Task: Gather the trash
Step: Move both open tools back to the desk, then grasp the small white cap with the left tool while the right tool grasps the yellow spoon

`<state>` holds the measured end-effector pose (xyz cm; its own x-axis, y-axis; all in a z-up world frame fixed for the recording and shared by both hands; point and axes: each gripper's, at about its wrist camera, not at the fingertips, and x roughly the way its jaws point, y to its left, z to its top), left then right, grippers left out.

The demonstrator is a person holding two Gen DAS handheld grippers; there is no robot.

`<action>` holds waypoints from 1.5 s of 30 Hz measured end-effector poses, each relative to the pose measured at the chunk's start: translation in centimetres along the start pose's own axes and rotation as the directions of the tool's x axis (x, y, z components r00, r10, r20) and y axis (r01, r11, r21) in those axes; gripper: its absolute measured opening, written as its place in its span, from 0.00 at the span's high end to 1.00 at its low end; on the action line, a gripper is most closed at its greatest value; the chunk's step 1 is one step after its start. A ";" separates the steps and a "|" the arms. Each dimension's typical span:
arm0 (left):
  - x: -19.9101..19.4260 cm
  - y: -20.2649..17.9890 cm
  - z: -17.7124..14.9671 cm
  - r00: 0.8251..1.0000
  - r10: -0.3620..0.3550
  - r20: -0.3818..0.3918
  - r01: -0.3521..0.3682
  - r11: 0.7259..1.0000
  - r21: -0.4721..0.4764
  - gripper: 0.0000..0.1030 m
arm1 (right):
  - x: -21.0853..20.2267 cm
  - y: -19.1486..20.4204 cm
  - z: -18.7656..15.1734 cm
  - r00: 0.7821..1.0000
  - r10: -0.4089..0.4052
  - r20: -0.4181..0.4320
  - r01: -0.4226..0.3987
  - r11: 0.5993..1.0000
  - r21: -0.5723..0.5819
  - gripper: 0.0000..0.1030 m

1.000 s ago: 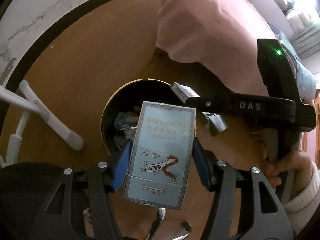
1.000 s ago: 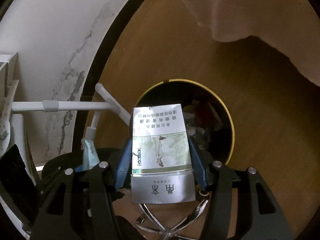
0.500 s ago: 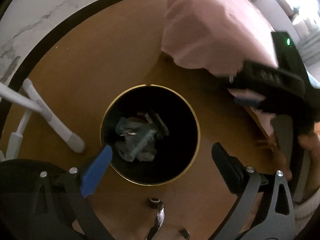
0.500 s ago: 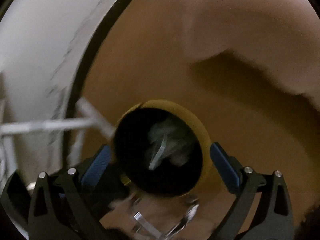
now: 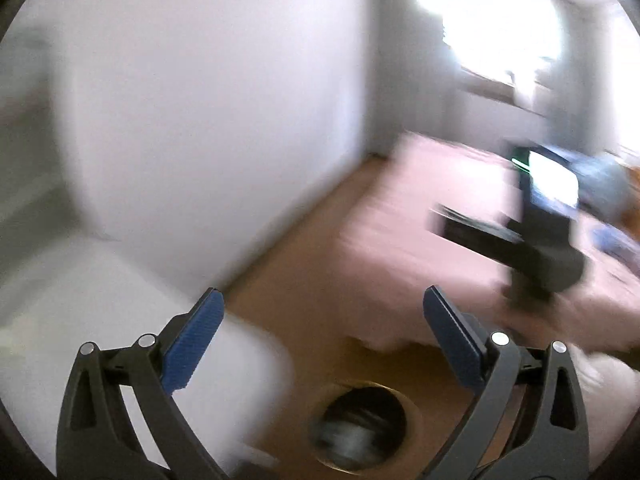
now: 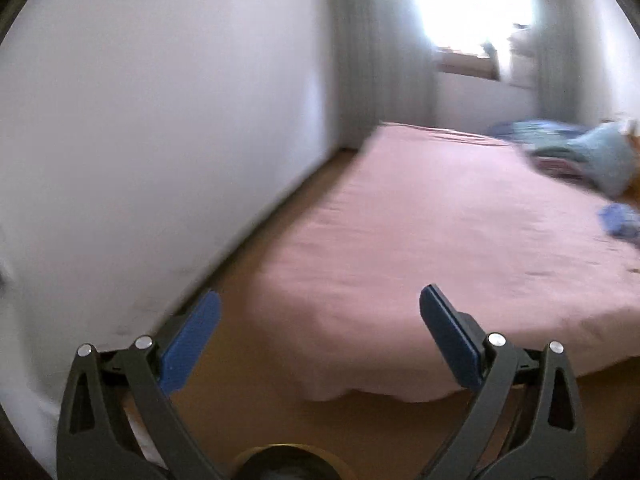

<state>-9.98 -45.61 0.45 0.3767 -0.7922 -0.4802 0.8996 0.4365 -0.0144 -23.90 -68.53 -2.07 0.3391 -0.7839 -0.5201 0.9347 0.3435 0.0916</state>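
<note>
The left gripper (image 5: 322, 300) has its blue-padded jaws spread wide apart with nothing between them, and the right gripper (image 6: 318, 300) likewise stands with its blue-padded jaws wide apart and bare. In the left wrist view, which is heavily blurred, the round black trash bin with a gold rim (image 5: 362, 428) sits on the brown wooden floor (image 5: 304, 300) below the gap between the jaws, slightly toward the right jaw, and a pale, smeared heap of trash (image 5: 346, 442) shows inside it. In the right wrist view only the top arc of the bin's gold rim (image 6: 286, 454) appears at the very bottom edge, below and midway between the jaws. Beyond the jaws of both grippers spreads a wide bed covered by a pink sheet (image 6: 460, 240), reaching from ahead of the gap out past the right jaw; a crumpled blue and teal blanket (image 6: 580, 152) lies on its far right part. A plain white wall (image 6: 160, 120) fills the space beyond the left jaw, and a bright window (image 6: 456, 4) glows far ahead. In the left wrist view the right gripper's dark body (image 5: 536, 232) shows as a blur above and beyond the right jaw, over the sheet.
</note>
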 end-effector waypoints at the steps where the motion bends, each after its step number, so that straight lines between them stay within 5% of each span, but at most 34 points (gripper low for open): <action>1: -0.8 2.1 0.1 0.997 0.079 0.008 -0.078 0.997 -0.025 0.06 | -0.6 1.5 0.0 0.998 0.059 -0.011 -0.059 0.998 -0.001 0.07; 4: -3.6 10.1 -0.5 0.966 0.254 -0.039 -0.257 0.956 -0.140 0.06 | -2.0 7.3 -0.6 0.974 0.215 -0.076 -0.220 0.973 -0.065 0.07; 6: -6.0 16.1 -2.0 0.934 0.346 -0.088 -0.357 0.905 -0.233 0.06 | -2.9 11.1 -1.1 0.946 0.301 -0.121 -0.314 0.943 -0.110 0.07; 9: -9.3 24.0 -4.7 0.863 0.467 -0.193 -0.505 0.792 -0.343 0.06 | -4.2 18.3 -1.9 0.852 0.483 -0.204 -0.513 0.847 -0.138 0.07; 11: -10.6 27.9 -6.3 0.810 0.518 -0.275 -0.586 0.719 -0.374 0.06 | -4.6 23.4 -2.6 0.821 0.496 -0.281 -0.554 0.812 -0.185 0.07; 13: -11.5 31.1 -7.9 0.756 0.558 -0.343 -0.655 0.657 -0.375 0.06 | -5.1 29.6 -4.3 0.752 0.517 -0.409 -0.634 0.737 -0.234 0.07; 15: -11.9 33.1 -8.8 0.744 0.555 -0.373 -0.668 0.639 -0.382 0.06 | -5.9 34.5 -6.6 0.675 0.539 -0.503 -0.708 0.665 -0.238 0.07; 18: -10.5 34.9 -9.2 0.747 0.512 -0.423 -0.659 0.654 -0.372 0.06 | -7.5 39.8 -9.3 0.620 0.537 -0.572 -0.756 0.603 -0.254 0.07; 22: -8.0 36.6 -9.2 0.775 0.447 -0.446 -0.605 0.727 -0.324 0.06 | -8.4 46.0 -10.8 0.619 0.508 -0.599 -0.765 0.562 -0.314 0.07; 27: -4.7 38.8 -9.4 0.793 0.400 -0.459 -0.554 0.787 -0.271 0.06 | -8.1 50.1 -11.4 0.637 0.461 -0.618 -0.753 0.545 -0.370 0.07; 30: -3.0 39.4 -9.5 0.800 0.374 -0.469 -0.526 0.813 -0.249 0.06 | -7.4 52.2 -12.2 0.616 0.430 -0.660 -0.764 0.530 -0.368 0.07; 40: -0.6 40.4 -10.0 0.796 0.364 -0.483 -0.521 0.818 -0.242 0.06 | -6.1 54.1 -13.3 0.635 0.385 -0.670 -0.746 0.531 -0.403 0.07; 45: -1.0 40.9 -10.3 0.799 0.358 -0.483 -0.523 0.809 -0.267 0.06 | -5.7 55.1 -14.2 0.683 0.336 -0.649 -0.714 0.498 -0.493 0.06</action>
<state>24.14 -22.56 -8.64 0.5162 -0.2711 -0.8124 0.4717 0.8817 0.0055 24.13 -37.76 -6.08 0.4765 -0.0840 -0.8752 0.1709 0.9853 -0.0016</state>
